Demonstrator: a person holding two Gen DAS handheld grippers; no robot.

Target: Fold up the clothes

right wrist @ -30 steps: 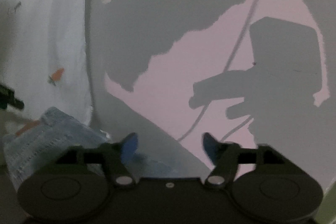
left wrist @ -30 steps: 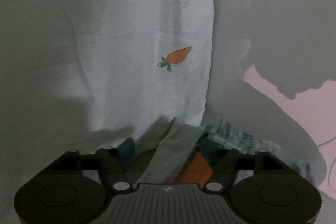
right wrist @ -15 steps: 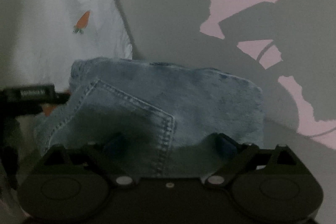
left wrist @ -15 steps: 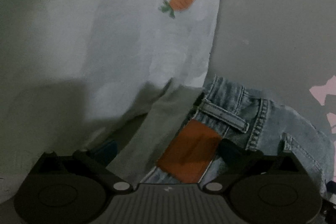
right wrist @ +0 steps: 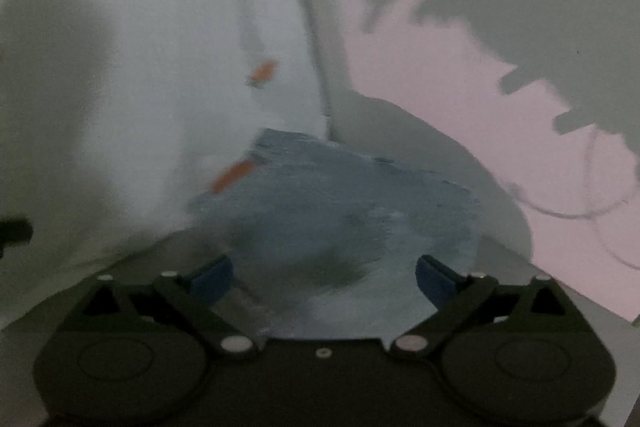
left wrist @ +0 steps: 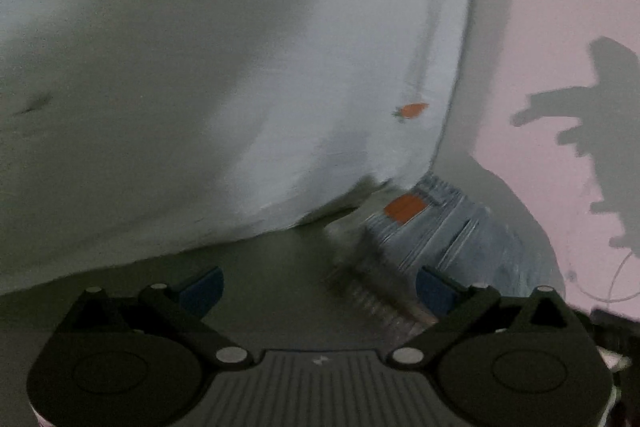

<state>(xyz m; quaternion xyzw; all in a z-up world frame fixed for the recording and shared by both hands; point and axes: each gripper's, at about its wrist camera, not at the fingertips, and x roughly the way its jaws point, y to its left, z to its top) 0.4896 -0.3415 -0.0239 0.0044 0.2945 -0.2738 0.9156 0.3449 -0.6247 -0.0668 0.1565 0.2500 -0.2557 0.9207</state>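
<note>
Showing the left gripper (left wrist: 318, 283) with its two blue-padded jaws spread wide and nothing between them; only shaded surface lies in the gap. Its right blue fingertip (left wrist: 434, 289) sits just beside the near edge of the folded light-blue denim garment (left wrist: 452, 227), though motion blur leaves contact unclear. An orange rectangular patch (left wrist: 404, 207) is visible on the denim's upper fold. A blurred, ribbed grey strip runs diagonally from the denim toward the gripper body; what it is cannot be told.

Beyond the denim, a large white cloth printed with small orange carrots (left wrist: 240, 87) fills the left and centre of the left wrist view, its lower edge meeting the denim at the patch. To the right lies the pale pink surface (left wrist: 540, 47), crossed by dark shadows, with a thin looped cable (left wrist: 616, 281) at the far right.

The right gripper (right wrist: 324, 277) likewise has its jaws spread apart and grips nothing. The denim garment (right wrist: 340, 207) lies directly ahead, spanning the gap between the fingers and extending forward. The white carrot-print cloth (right wrist: 160, 67) lies beyond it to the left, touching the denim's far-left corner. The pink surface (right wrist: 420, 67) occupies the right, under jagged shadows.
</note>
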